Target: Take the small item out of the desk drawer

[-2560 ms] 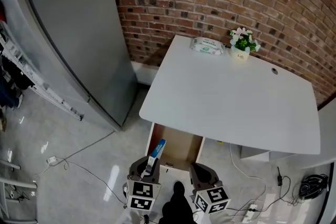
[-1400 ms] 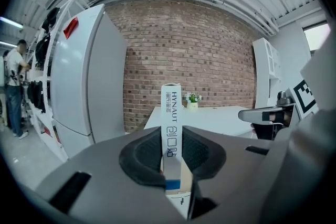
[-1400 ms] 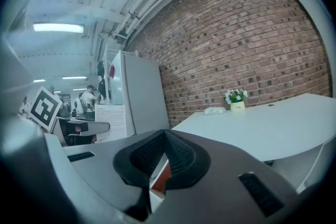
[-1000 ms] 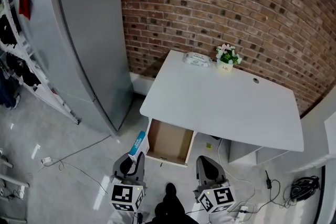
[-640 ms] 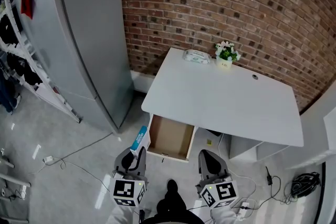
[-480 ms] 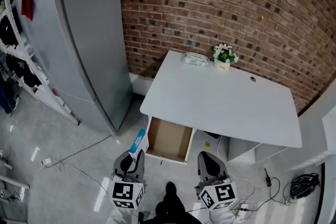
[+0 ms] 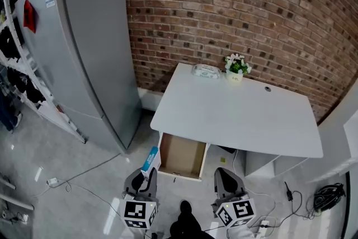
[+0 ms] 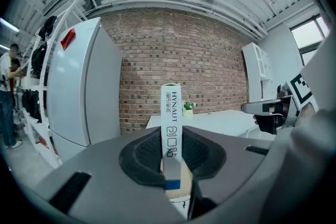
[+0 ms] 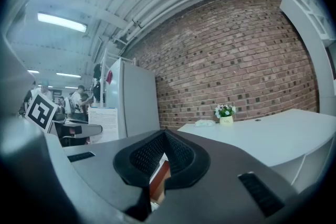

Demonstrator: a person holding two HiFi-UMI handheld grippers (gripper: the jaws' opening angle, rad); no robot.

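Box (image 7: 150,158) now outside drawer (image 7: 180,157) (upright), in left gripper (image 7: 146,176)

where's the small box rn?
The small box stands upright, clamped in the left gripper. In the head view it is at lower left, just outside the front left corner of the open drawer.

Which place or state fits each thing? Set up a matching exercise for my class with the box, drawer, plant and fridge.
Things:
1 box
2 drawer
3 plant
4 fridge

Places or states:
A pulled open
B on the desk, by the wall
C left of the desk
D gripped in the left tool

Pairs: 1-D, 2-A, 3-B, 4-C
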